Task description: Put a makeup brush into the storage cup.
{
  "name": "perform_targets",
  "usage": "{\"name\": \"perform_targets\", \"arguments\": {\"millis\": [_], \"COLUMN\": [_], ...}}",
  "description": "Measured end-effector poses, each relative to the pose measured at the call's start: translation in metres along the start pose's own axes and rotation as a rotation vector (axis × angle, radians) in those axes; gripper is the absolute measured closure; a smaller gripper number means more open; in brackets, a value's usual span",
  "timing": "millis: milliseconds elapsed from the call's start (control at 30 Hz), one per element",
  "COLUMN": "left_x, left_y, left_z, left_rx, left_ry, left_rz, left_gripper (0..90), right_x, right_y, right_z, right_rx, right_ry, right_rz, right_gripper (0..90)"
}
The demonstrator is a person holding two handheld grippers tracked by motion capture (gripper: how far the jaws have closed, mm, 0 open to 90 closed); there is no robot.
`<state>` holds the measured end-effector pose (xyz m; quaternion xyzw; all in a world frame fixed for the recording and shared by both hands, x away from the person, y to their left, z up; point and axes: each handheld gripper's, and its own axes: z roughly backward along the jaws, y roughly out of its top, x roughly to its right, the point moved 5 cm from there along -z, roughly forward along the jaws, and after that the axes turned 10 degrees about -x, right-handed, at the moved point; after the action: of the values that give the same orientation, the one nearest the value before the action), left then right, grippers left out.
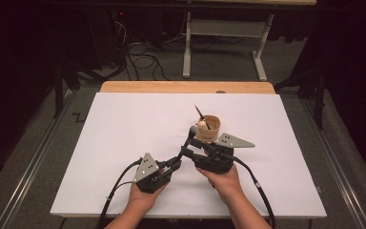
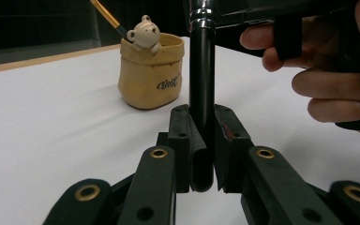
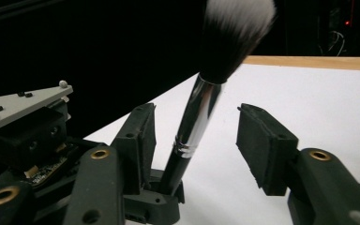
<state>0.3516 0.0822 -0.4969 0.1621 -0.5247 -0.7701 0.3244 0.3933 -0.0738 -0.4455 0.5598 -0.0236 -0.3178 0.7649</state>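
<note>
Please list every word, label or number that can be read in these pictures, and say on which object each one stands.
"Best": dark script on the front of the tan sack-shaped pot, low at its right; the last letters are hard to read.
No other words, labels or numbers can be read.

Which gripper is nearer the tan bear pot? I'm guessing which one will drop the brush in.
The right gripper: it sits just in front of the bear pot. The left gripper, clamped on the makeup brush handle, is farther back and to the left.
</note>
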Motion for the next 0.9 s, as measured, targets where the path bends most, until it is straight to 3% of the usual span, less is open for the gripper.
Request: {"name": "perform_targets", "arguments": {"millis": [200,900], "left_x": [0.0005,0.0008], "left_y": [-0.0004,-0.0005], "left_z": [-0.0008,0.0003], "left_rx": [0.0,0.004], "left_ry": [-0.002,-0.001], "left_rz": [0.005,0.0], "left_gripper": [79.0,79.1], "right_x": [0.0008,-0.0002], "right_y": [-0.0011,-0.0029], "right_z": [-0.0014,-0.004], "right_rx": [0.013,0.019], "right_ry": [0.025,0.079], "right_rz": [-0.033,-0.065], "right_gripper": [54.3,68.1]}}
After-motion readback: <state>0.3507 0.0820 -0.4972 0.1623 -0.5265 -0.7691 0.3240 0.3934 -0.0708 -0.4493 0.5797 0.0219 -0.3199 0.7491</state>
